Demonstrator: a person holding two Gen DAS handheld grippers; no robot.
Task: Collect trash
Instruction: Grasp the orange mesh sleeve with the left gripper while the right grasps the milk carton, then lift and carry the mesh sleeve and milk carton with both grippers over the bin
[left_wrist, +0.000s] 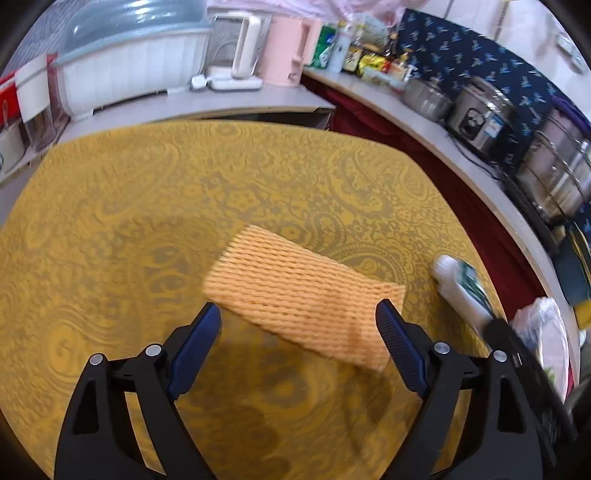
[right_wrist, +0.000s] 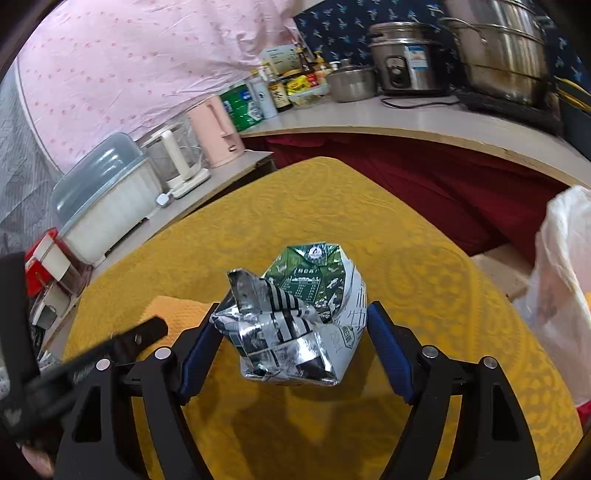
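Observation:
In the left wrist view an orange foam net sleeve (left_wrist: 299, 291) lies on the yellow tablecloth (left_wrist: 147, 221). My left gripper (left_wrist: 299, 317) is open, with its fingertips just short of the sleeve's near edge. In the right wrist view a crushed green and silver milk carton (right_wrist: 295, 317) sits between the blue pads of my right gripper (right_wrist: 293, 317). The pads touch its two sides. The carton (left_wrist: 461, 284) also shows at the right in the left wrist view. A whitish plastic bag (right_wrist: 561, 288) hangs at the table's right edge.
A side shelf at the left holds a lidded white bin (right_wrist: 107, 199), a blender jug (right_wrist: 177, 162) and a pink kettle (right_wrist: 218, 133). The back counter (right_wrist: 406, 122) carries pots, a rice cooker (right_wrist: 406, 62) and bottles. A dark red gap lies between the table and the counter.

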